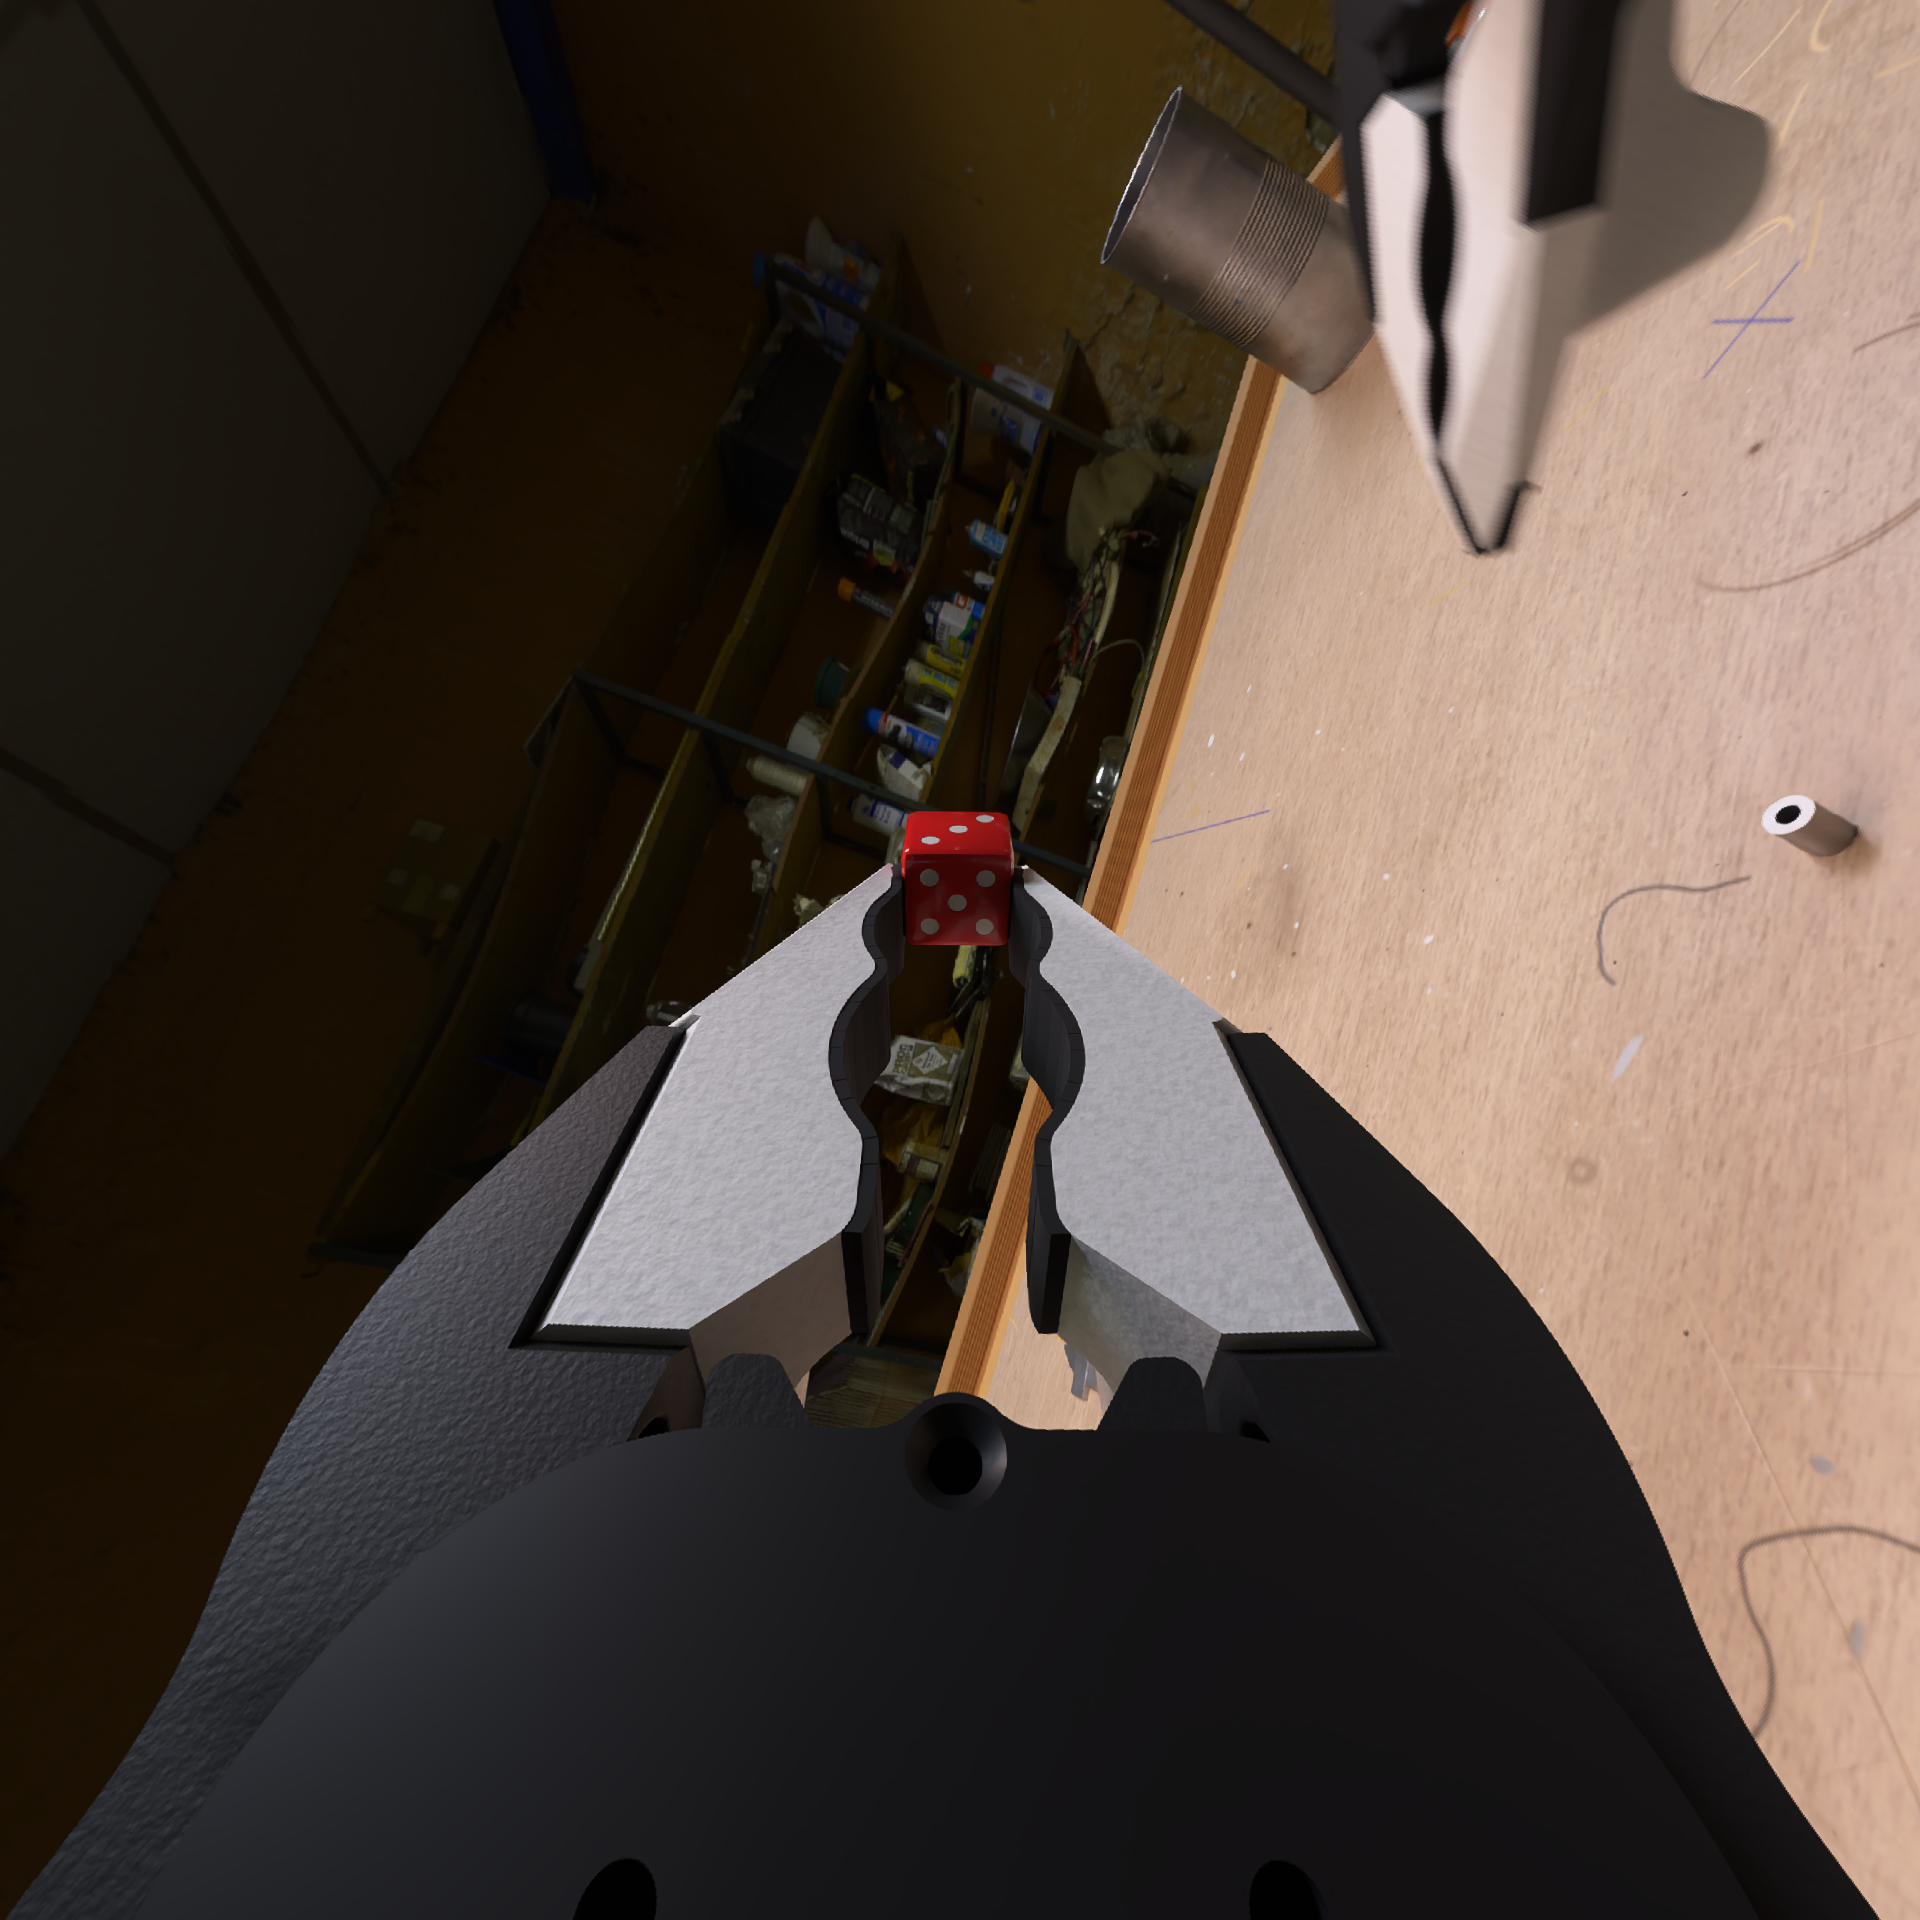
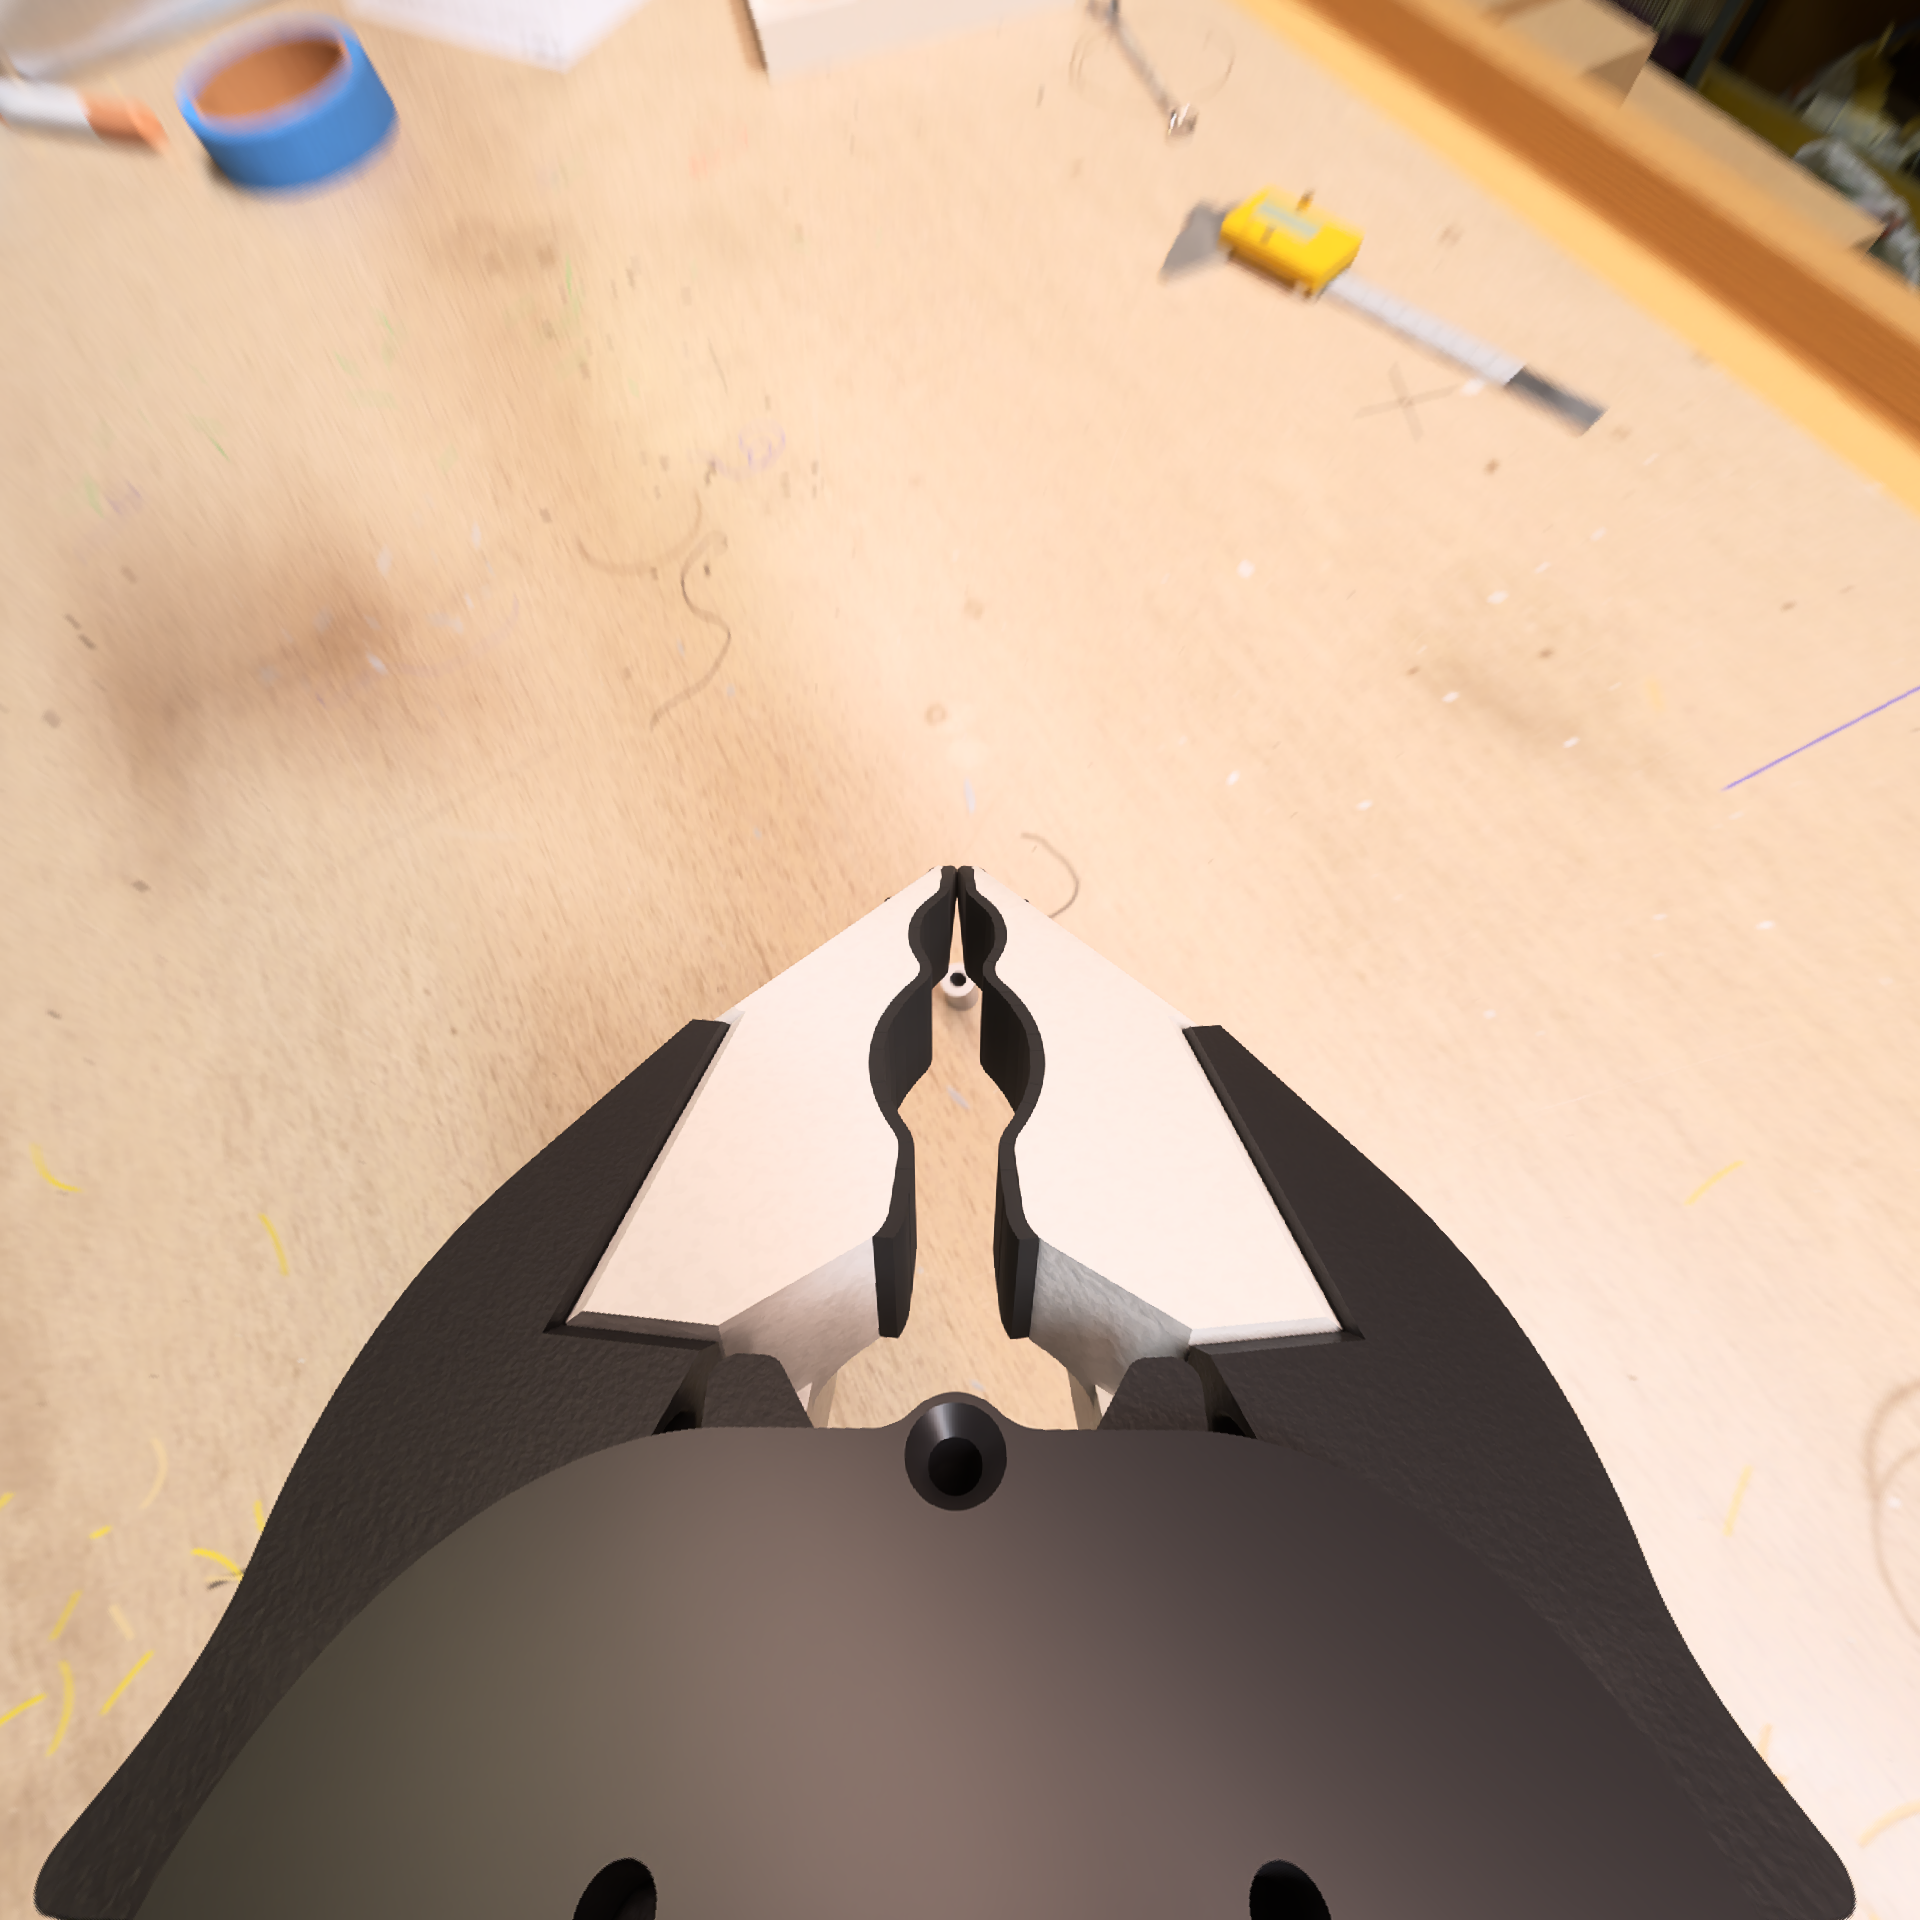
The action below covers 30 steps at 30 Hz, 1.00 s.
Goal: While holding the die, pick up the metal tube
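My left gripper (image 1: pixel 957 883) is shut on a red die (image 1: pixel 957 878) with white pips, held at the fingertips beyond the table's edge. A small metal tube (image 1: pixel 1808 826) lies on the wooden table (image 1: pixel 1455 935). In the right wrist view this tube (image 2: pixel 957 987) shows on the table through the gap behind the tips, not gripped. My right gripper (image 2: pixel 954 873) is shut and empty, above the table. It also shows in the left wrist view (image 1: pixel 1486 535), pointing down, apart from the small tube.
A large threaded metal pipe (image 1: pixel 1236 239) lies near the table's edge (image 1: pixel 1174 707). A blue tape roll (image 2: pixel 286 104), a yellow caliper (image 2: pixel 1351 281) and a white box (image 2: pixel 883 31) sit farther off. A cluttered shelf (image 1: pixel 894 623) stands beyond the edge.
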Tool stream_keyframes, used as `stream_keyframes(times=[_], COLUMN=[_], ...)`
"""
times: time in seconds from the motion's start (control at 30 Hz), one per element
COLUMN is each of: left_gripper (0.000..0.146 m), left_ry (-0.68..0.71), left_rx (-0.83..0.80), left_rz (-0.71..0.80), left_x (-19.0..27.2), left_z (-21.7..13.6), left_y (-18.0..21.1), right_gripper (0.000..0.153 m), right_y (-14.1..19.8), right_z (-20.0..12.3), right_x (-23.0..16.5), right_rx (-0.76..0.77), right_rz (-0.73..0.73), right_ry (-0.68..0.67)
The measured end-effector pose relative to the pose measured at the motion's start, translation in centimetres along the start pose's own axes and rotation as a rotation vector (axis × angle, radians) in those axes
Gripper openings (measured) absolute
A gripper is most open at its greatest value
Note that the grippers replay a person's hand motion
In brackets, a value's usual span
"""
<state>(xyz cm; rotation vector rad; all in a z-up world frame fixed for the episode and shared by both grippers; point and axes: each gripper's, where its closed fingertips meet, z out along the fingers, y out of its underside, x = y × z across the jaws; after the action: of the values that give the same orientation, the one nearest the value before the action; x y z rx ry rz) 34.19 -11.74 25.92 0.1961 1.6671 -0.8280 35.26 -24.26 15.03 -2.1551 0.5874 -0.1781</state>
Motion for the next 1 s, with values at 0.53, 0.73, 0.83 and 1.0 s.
stream_keyframes(times=[0.53, 0.73, 0.83, 1.0], left_gripper=[0.019, 0.019, 0.019, 0.019], left_ry=[-0.062, -0.087, -0.096, -0.113], left_rx=[0.004, 0.018, 0.022, 0.032], left_rz=[-0.055, -0.078, -0.074, -0.080], left_x=[-4.1, -5.3, -5.7, -6.3], left_z=[-3.6, -4.8, -5.1, -5.7], left_y=[0.9, 1.1, 1.1, 1.0], right_gripper=[0.042, 0.023, 0.011, 0.011], right_y=[8.9, 10.1, 9.9, 4.1], right_z=[9.2, 9.8, 9.7, 6.9], right_x=[-0.6, 0.7, 0.4, -0.7], right_rx=[-0.573, -0.691, -0.699, -0.492], right_rz=[-0.478, -0.376, -0.320, -0.209], right_ry=[0.226, 0.267, 0.211, 0.127])
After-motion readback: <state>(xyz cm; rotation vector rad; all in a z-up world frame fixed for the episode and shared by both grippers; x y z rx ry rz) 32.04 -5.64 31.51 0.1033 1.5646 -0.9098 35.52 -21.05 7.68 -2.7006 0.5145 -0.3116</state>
